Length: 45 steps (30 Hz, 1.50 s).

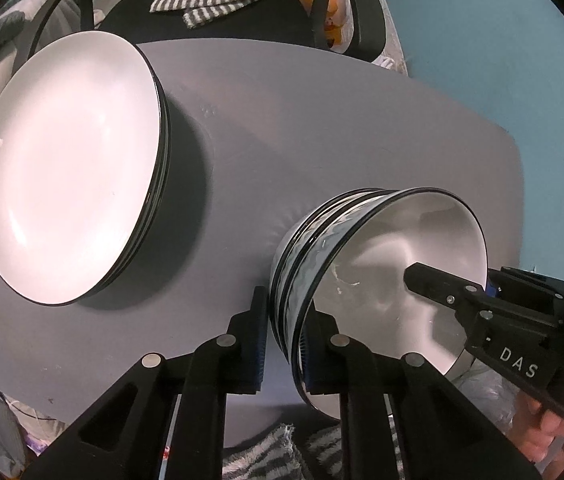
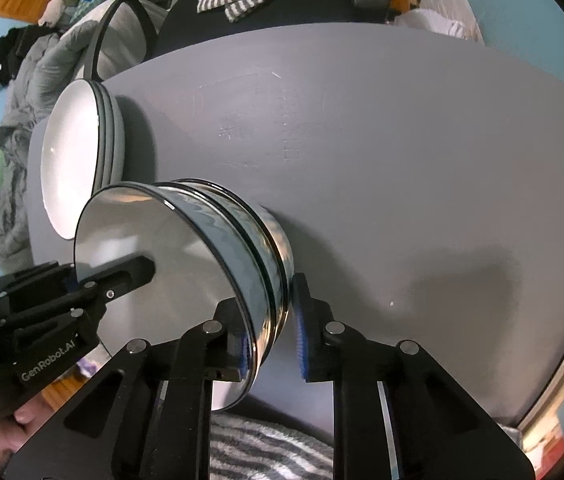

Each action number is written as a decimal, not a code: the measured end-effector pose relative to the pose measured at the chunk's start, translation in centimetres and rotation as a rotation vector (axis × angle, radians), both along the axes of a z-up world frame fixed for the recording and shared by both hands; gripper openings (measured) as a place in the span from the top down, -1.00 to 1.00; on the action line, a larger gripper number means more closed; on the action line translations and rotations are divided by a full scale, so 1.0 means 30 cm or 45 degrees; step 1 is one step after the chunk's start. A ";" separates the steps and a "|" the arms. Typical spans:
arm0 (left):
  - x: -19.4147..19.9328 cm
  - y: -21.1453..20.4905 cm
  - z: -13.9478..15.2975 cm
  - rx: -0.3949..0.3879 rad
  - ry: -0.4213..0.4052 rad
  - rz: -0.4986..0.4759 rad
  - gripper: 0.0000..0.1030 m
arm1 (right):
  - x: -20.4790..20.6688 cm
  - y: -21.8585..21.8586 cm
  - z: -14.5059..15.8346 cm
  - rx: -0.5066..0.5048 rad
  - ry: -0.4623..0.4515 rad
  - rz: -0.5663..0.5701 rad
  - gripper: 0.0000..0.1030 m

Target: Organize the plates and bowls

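bowls (image 1: pixel 362 272) | both claws clamped on rims | white fleck (right view only) (image 2: pixel 392 303)

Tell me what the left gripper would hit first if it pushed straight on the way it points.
The left gripper is already clamped on the wall of the stacked bowls, one finger inside, one outside. Pushed straight on, it would likely press the bowls into the grey table beneath; depth is hard to judge.

I see a stack of bowls (image 1: pixel 362 280), white inside, glossy blue-grey outside with dark rims, nested near the tabletop's front edge. A stack of white dark-rimmed plates (image 1: pixel 70 164) sits well apart, to its left.
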<state>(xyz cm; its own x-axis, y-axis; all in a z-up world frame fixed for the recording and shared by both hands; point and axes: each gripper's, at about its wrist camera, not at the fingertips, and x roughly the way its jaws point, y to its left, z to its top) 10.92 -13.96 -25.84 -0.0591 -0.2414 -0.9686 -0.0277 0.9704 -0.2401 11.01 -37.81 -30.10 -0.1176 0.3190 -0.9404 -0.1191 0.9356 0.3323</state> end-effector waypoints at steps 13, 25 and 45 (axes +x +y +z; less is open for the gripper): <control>-0.002 0.002 -0.008 0.001 0.014 0.008 0.74 | -0.005 0.021 0.001 -0.048 0.007 -0.018 0.74; 0.037 0.030 0.046 0.003 0.001 0.010 0.74 | 0.009 0.086 0.044 -0.044 0.014 -0.009 0.74; 0.104 0.243 0.163 0.055 -0.104 0.179 0.73 | 0.078 0.352 0.157 -0.012 -0.072 0.145 0.74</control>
<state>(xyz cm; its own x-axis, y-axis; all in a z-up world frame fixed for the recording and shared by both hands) 14.04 -6.67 -20.96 0.0515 -0.1997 -0.9785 -0.1458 0.9678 -0.2052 13.36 -27.26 -25.39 -0.0990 0.2977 -0.9495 -0.2433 0.9180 0.3132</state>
